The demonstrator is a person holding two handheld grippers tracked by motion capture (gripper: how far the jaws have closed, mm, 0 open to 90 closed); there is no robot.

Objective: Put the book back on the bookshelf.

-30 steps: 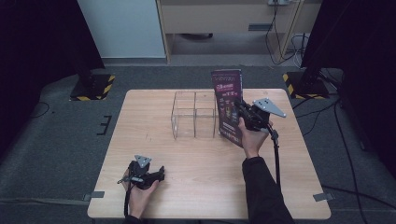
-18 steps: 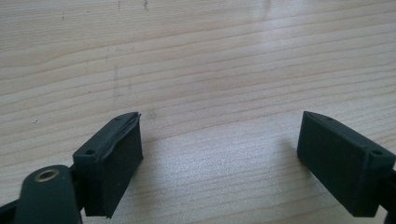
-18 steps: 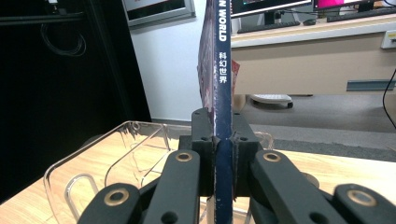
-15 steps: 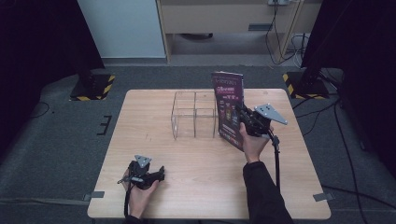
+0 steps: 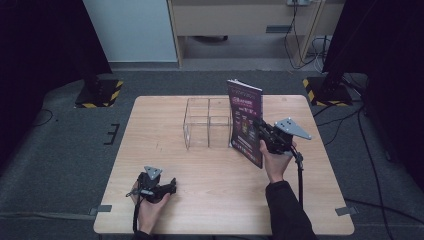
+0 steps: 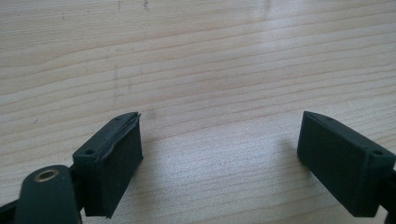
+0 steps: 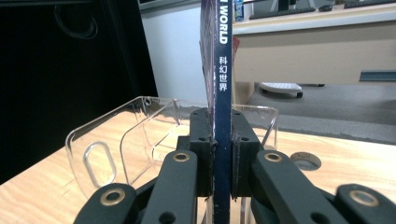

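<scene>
Forearms at the near edge of the wooden surface (image 5: 310,200), entering from the bottom of the high view. Left claw (image 5: 170,187) low on the near left part of the surface, cradled in the left hand (image 5: 150,210), grey three-cornered plate on top, cable trailing back toward the near edge. Jaws wide apart in the left gripper view (image 6: 219,154), nothing between the pads but bare wood grain, so released and empty.

Farther in and to the right, right claw (image 5: 260,129) raised in the right hand (image 5: 274,162), clenched on a magazine (image 5: 246,120). In the right gripper view (image 7: 223,163), both black pads pressed flat against the two sides of the dark blue spine of the magazine (image 7: 223,93), white lettering running down that spine. Magazine upright on its lower edge, cover facing the near left, tall purple front with small printed pictures. Lower corner at or just above the surface; contact impossible to tell.

Just beside the magazine, on its left, a clear plastic divided organizer (image 5: 207,122), split into compartments, standing near the middle of the surface. Magazine against or very close to the organizer's right wall; touching or not, unclear. Seen past the jaws in the right gripper view, the transparent wall of the organizer (image 7: 121,140) with an oval handle cutout.

Beyond the far edge, grey carpet, black stands with yellow-black striped bases (image 5: 97,92), and a beige cabinet (image 5: 240,20).
</scene>
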